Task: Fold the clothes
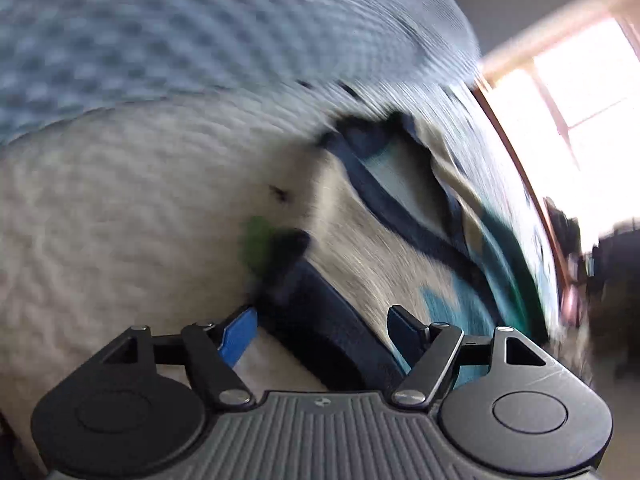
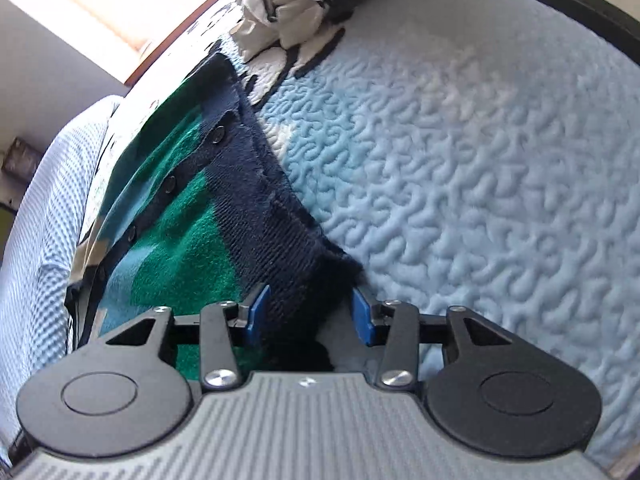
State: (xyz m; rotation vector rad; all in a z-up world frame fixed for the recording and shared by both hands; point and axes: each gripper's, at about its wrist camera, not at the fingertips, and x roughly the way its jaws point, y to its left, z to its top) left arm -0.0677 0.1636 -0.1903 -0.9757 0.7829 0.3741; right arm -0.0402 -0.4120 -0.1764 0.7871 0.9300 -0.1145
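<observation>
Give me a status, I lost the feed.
Both grippers open, navy hem between each. Cardigan flat on blue bedspread. Other clothes piled beyond, clear.

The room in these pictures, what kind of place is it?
Probably a bedroom at home. A light blue quilted bedspread covers a wide soft surface, a knitted cardigan lies on it, and a bright window stands beyond.

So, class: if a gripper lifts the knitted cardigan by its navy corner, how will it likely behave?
The cardigan will probably droop limply; its navy hem already ripples. Its fuzzy knit should grip the blue pads rather than slip. It may drag on the textured blanket.
</observation>
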